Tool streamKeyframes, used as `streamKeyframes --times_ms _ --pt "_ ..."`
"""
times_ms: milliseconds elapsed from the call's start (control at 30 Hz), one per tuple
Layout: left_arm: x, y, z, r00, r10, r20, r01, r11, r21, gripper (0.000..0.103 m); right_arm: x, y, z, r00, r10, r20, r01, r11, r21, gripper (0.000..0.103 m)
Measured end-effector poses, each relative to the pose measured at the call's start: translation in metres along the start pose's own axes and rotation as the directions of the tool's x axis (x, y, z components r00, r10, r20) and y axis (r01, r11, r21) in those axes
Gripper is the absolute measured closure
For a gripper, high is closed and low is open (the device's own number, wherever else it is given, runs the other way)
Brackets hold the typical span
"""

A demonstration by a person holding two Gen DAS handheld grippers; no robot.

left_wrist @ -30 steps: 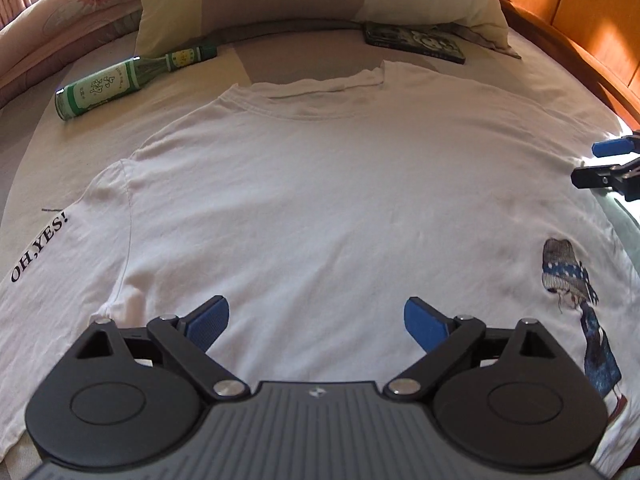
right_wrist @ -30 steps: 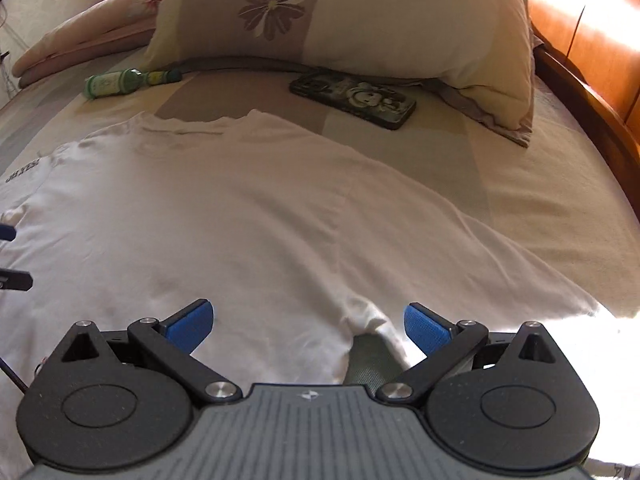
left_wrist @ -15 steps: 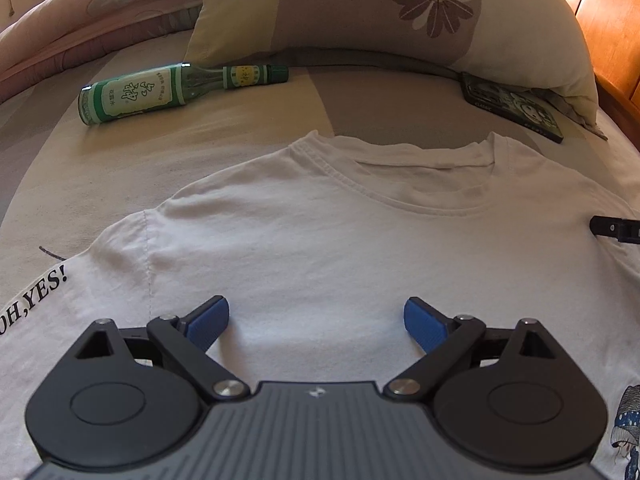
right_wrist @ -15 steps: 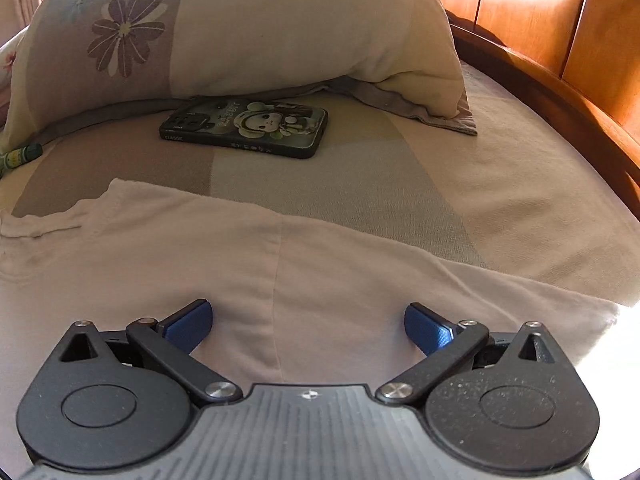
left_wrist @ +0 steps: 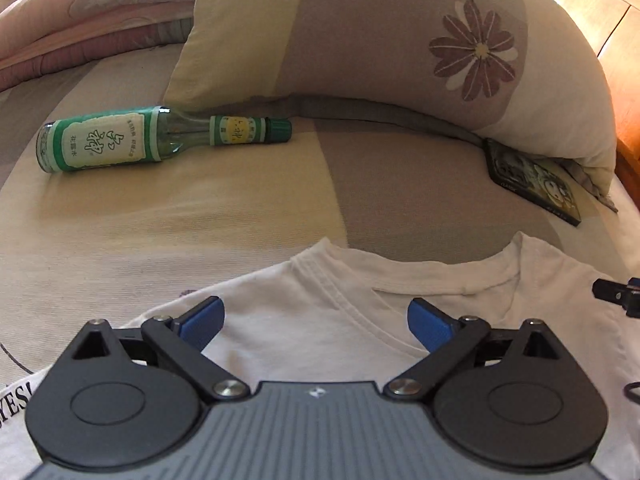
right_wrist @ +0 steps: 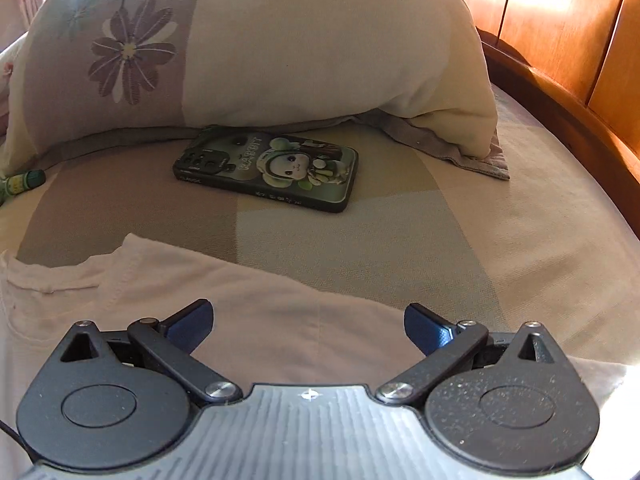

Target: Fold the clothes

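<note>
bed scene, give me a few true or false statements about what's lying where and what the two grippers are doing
1. The white t-shirt lies flat on the bed. True.
2. The green bottle stands upright. False: it lies on its side beside the pillow.
3. The left gripper is shut on the collar. False: its jaws stand wide open over the shirt near the collar.
4. The phone lies face down just in front of the pillow. True.
5. The right gripper is open. True.
6. The phone rests on the t-shirt. False: it lies on the bedsheet, apart from the shirt.
</note>
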State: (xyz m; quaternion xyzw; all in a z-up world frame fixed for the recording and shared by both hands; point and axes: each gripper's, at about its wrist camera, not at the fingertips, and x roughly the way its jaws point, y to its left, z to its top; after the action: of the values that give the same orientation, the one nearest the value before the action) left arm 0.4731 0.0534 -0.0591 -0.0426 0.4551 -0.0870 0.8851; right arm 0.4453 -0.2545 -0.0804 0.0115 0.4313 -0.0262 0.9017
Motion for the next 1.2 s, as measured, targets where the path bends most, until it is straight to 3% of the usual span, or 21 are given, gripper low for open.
streamKeyframes --times_ms 100,200,333,433,533,633,767,867,933,1033,1200 --pt "0.004 -0.009 -0.005 0.998 -0.062 -0.025 0.062 0.998 0.025 0.005 -0.007 0.014 -0.018 1.000 0.018 -0.022 -0.019 0.999 -0.031 0.000" --pt "0.019 -0.016 -0.001 0.999 -0.040 -0.020 0.042 0.996 0.080 0.005 0.003 0.021 -0.030 0.999 0.010 -0.036 -0.011 0.999 -0.035 0.000" --pt "0.035 -0.012 0.018 0.999 -0.024 0.022 0.022 0.997 0.068 0.002 0.018 0.020 -0.015 1.000 -0.001 0.003 0.001 1.000 -0.021 0.000" --pt "0.038 -0.009 0.028 1.000 -0.008 0.013 0.007 0.999 0.034 0.003 0.027 0.018 0.002 1.000 -0.006 -0.002 0.006 1.000 -0.011 0.000" --pt "0.020 -0.007 0.028 0.999 -0.014 0.034 0.014 1.000 0.000 0.003 0.019 0.012 0.012 1.000 -0.003 0.002 0.003 1.000 0.000 0.000" --pt "-0.006 -0.004 0.012 0.999 0.008 0.048 -0.010 1.000 0.025 0.003 -0.001 0.001 0.005 1.000 -0.005 0.015 0.005 1.000 0.013 0.000" --pt "-0.029 0.003 -0.019 0.997 0.074 0.004 -0.074 0.995 0.066 0.003 -0.018 -0.021 -0.018 0.998 -0.041 -0.041 0.044 0.997 0.070 0.000" --pt "-0.030 0.012 -0.040 0.994 0.100 -0.046 -0.096 0.993 0.070 0.003 -0.015 -0.041 -0.034 0.994 -0.081 -0.080 0.091 0.987 0.130 0.000" --pt "-0.022 0.018 -0.047 0.991 0.107 -0.079 -0.102 0.993 0.062 0.003 -0.009 -0.052 -0.033 0.995 -0.091 -0.050 0.097 0.984 0.150 0.000" --pt "-0.013 0.019 -0.039 0.992 0.115 -0.060 -0.110 0.991 0.077 0.003 0.006 -0.066 -0.020 0.991 -0.132 -0.034 0.136 0.976 0.169 0.000" --pt "-0.022 0.007 -0.019 0.996 0.086 -0.024 -0.083 0.993 0.081 0.003 -0.008 -0.088 -0.001 0.994 -0.097 -0.044 0.104 0.976 0.192 0.000"
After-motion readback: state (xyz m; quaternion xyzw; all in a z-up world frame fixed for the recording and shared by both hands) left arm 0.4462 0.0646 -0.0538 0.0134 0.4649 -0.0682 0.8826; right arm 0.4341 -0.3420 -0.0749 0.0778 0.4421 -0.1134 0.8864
